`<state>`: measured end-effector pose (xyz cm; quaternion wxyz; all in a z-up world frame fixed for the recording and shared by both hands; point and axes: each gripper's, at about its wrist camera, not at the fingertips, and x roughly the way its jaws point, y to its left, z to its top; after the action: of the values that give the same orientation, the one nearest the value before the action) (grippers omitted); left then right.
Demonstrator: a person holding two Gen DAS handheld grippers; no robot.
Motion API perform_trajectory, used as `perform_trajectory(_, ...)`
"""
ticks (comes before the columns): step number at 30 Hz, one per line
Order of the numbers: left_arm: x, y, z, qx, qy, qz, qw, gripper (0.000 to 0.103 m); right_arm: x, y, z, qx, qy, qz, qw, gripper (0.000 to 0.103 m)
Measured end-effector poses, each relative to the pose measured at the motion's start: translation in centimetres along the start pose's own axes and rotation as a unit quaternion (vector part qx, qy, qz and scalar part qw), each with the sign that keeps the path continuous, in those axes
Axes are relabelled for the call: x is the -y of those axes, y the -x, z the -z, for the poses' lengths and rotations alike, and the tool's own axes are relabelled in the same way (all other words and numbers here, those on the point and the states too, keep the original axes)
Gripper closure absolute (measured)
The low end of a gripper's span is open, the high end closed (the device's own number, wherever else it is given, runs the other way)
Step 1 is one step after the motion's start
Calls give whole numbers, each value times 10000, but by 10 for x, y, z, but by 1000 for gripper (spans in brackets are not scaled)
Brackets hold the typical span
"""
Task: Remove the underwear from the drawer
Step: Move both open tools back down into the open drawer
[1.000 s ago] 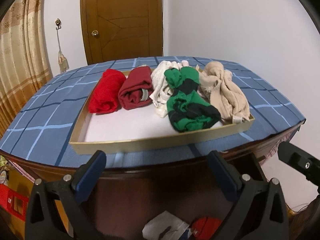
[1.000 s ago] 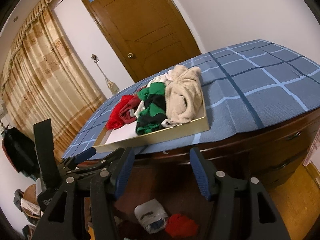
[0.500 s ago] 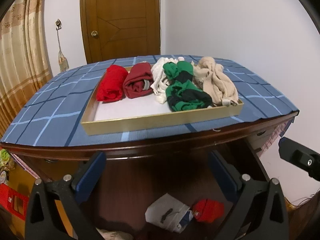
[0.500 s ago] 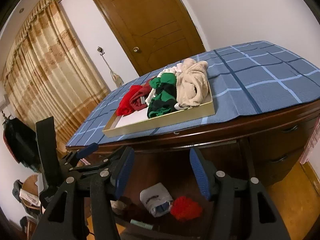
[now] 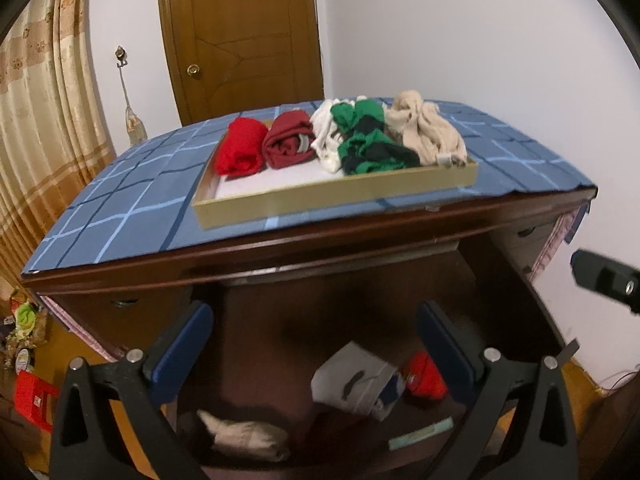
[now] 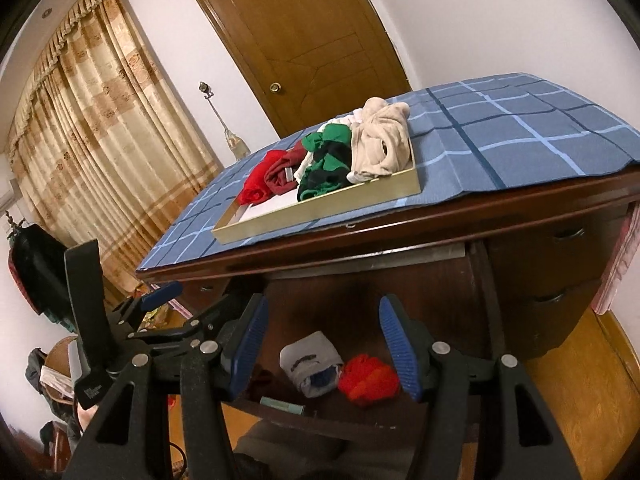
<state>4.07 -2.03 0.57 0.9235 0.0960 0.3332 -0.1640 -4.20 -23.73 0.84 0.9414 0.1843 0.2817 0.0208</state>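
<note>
The drawer [image 5: 420, 436] below the desk top stands pulled out. It holds a grey folded piece [image 5: 356, 380], a red piece [image 5: 426, 374] and a beige piece [image 5: 244, 436]. In the right wrist view the grey piece [image 6: 310, 362] and the red piece [image 6: 370, 376] lie side by side. My left gripper [image 5: 316, 344] is open and empty above the drawer. My right gripper [image 6: 320, 344] is open and empty, over the same drawer. The left gripper also shows at the left of the right wrist view [image 6: 160, 296].
A shallow tray [image 5: 336, 196] on the blue checked cloth [image 5: 120, 216] holds red [image 5: 240, 146], dark red, white, green-black [image 5: 368, 148] and beige rolled underwear [image 5: 428, 132]. Closed side drawers [image 6: 560, 276] are at the right. A door [image 5: 240, 36] and curtains [image 6: 80, 128] stand behind.
Both grippers have dropped and pulled back from tray height to below the desk top. The open drawer and its contents have come into fuller view. Both stay open.
</note>
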Motion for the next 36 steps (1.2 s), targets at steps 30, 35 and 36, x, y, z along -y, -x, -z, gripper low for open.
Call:
perform_trajectory(30,-79,-35,77,-1161,28,23,9932,0,27,-77,31,-1364,-372,22,9900,43)
perform_trajectory(35,-80,-35,62,-1260,-124,337,9914,0,36,-99,31,-1804,-544,-183,9819,43)
perform_trajectory(36,-78,-36,60,-1273,-178,364,9910,0,38,-105,31,-1903,-546,-156,9801,43)
